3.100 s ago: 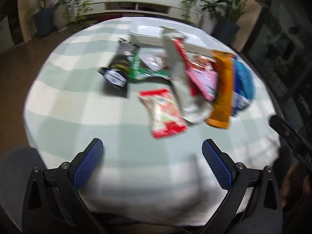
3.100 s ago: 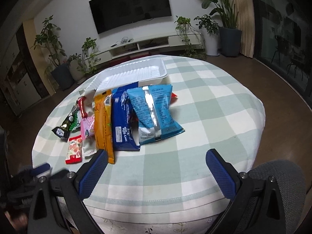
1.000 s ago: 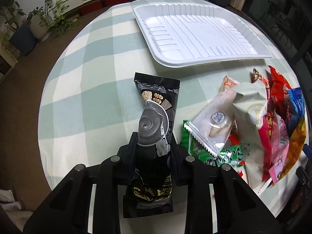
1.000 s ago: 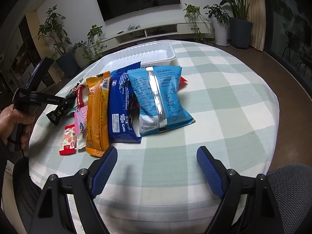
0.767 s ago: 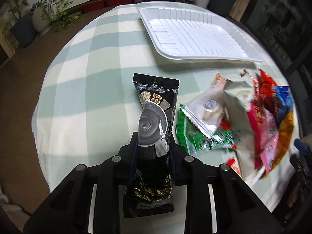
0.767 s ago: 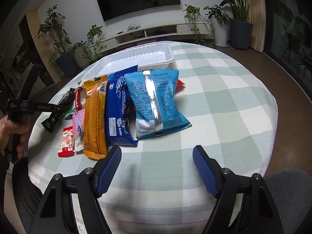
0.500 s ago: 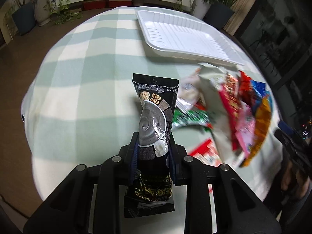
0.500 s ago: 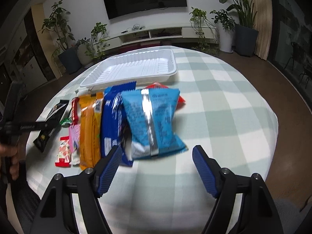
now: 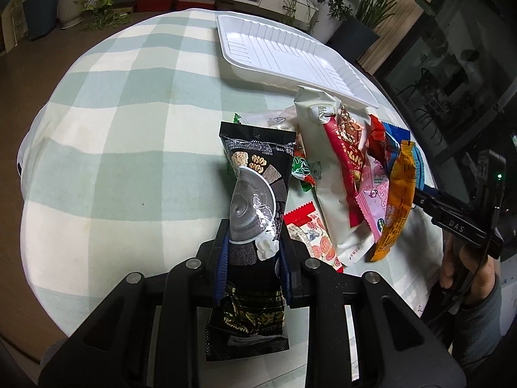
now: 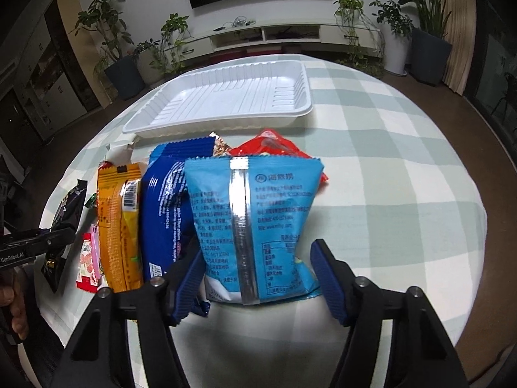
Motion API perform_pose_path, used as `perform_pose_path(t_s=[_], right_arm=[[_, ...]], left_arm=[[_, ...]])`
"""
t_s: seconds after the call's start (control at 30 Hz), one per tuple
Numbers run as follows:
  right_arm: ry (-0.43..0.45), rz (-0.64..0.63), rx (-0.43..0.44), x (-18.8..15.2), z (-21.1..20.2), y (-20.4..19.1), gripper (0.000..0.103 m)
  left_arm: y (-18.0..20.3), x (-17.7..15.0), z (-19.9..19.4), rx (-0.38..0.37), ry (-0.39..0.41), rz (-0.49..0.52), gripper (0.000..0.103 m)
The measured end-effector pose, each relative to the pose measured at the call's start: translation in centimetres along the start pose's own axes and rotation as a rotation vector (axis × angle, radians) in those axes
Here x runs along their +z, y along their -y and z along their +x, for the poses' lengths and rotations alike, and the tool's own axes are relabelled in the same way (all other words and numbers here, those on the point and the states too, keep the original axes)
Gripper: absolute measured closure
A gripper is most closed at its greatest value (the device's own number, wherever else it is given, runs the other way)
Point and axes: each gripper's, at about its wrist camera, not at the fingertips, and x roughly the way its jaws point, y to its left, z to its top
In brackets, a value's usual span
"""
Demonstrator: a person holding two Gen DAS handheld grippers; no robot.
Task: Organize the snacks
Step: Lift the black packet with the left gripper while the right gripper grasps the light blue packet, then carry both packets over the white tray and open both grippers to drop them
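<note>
**Black packet gripped, blue bag next**

The left hand-held gripper (image 9: 253,268) is clamped on the black snack packet (image 9: 255,194), lifted above the bench (image 9: 113,129); next it likely goes to the white tray (image 9: 290,55) at 1 o'clock. The right hand-held gripper (image 10: 258,274) stands wide, straddling the blue bag (image 10: 255,220), not yet closed.

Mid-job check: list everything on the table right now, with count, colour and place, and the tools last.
Tray: one, white, nothing in it, far side of table.
Black packet: one, black, gripped and lifted at the left.
Light blue bag: one, between the right tool's fingers.
Dark blue packet: one, left of the blue bag.
Orange packet: one, left of the dark blue.
Cream and red packet: one, mid-pile.
Pink packet: one, beside the orange.
Small red packet: one, near edge.
Tablecloth: green-white check.
Left tool: shut on black packet.
Right tool: open around the bag.
</note>
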Motion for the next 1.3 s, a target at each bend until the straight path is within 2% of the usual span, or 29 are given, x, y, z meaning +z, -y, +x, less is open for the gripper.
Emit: perform_pose_path(t_s=[0.07, 0.3, 0.9, 1.1, 1.3], right_arm=[[0.004, -0.007, 0.010, -0.1, -0.1, -0.2, 0.048], [0.009, 0.001, 0.033, -0.4, -0.5, -0.1, 0.061], [0.094, 0.104, 0.127, -0.4, -5.3, 0.8, 0.065], [0.121, 0.171, 0.124, 1.5, -6.7, 3.7, 0.065], [0.172, 0.217, 0.074, 5.9, -8.3, 7.4, 0.065]], left_arm=[[-0.1, 0.1, 0.2, -0.004, -0.001, 0.002, 0.079], [-0.2, 0.0, 0.0, -0.018, 0.011, -0.007, 0.079], [-0.7, 1.0, -2.4, -0.077, 0.072, -0.037, 0.079], [-1.4, 4.3, -4.3, -0.077, 0.121, -0.038, 0.079], [-1.7, 10.6, -5.5, -0.046, 0.162, 0.003, 0.079]])
